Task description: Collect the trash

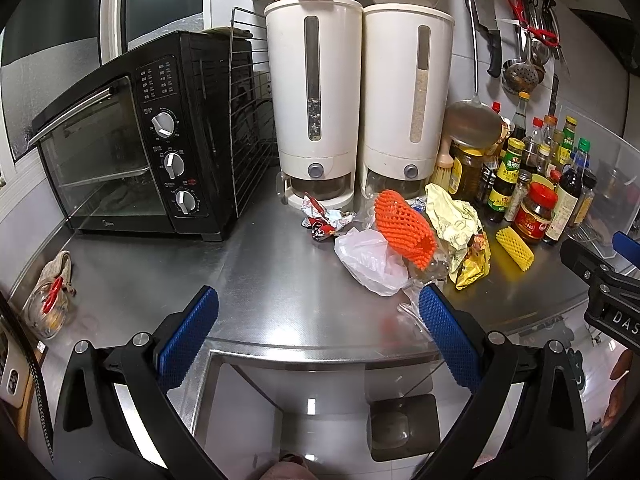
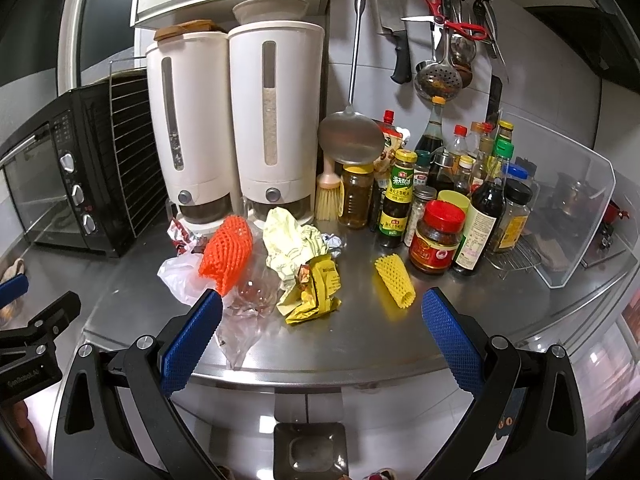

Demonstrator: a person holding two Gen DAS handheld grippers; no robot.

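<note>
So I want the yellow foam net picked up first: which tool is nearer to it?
Right. The right tool is open with the yellow foam net just ahead between its fingers; the left tool sits further left, by the white plastic bag.

Steel worktop [image 2: 360, 344] carrying: oven [image 1: 132, 152], two dispensers [image 2: 236, 120], bottles and jars [image 2: 440, 200], orange net [image 2: 228, 256], yellow net [image 2: 394, 280], white bag [image 1: 368, 260], crumpled wrappers [image 2: 308, 272].
</note>
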